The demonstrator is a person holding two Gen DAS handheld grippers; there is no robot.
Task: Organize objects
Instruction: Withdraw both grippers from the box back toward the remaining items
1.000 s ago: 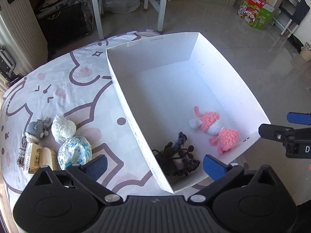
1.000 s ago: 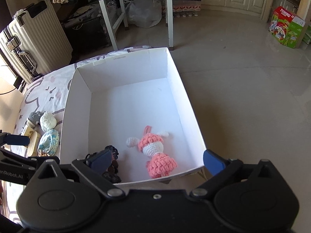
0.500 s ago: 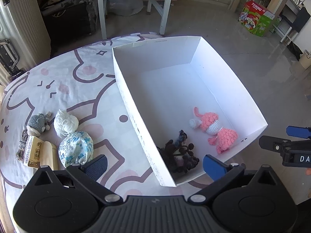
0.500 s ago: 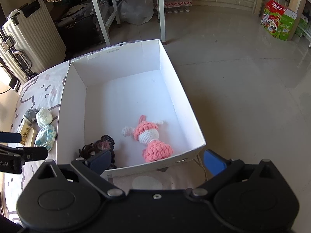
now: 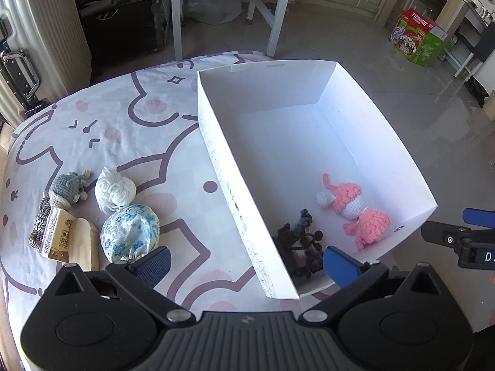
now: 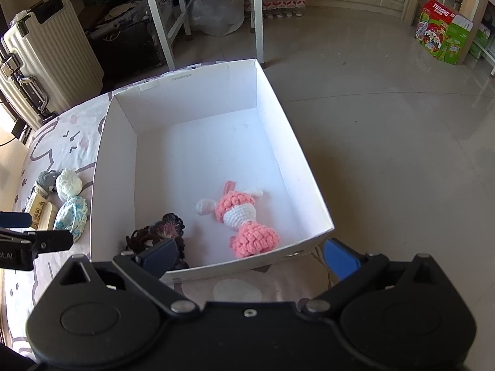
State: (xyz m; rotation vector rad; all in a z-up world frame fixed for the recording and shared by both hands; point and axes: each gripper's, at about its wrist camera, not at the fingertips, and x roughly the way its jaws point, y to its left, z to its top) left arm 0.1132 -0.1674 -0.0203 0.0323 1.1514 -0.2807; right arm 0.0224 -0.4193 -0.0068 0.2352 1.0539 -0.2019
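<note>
A white open box stands on the patterned cloth. Inside lie a pink crochet doll and a dark crochet toy. Left of the box lie a blue floral pouch, a white yarn ball, a grey crochet toy and a small tan carton. My left gripper is open and empty above the box's near left corner. My right gripper is open and empty above the box's near wall.
A cream suitcase stands at the back left. White table legs and a plastic bag stand behind the table. A green and red carton sits on the tiled floor at right.
Both grippers have drawn back and up from the box, so the box and objects look smaller and farther. The objects have not moved.
</note>
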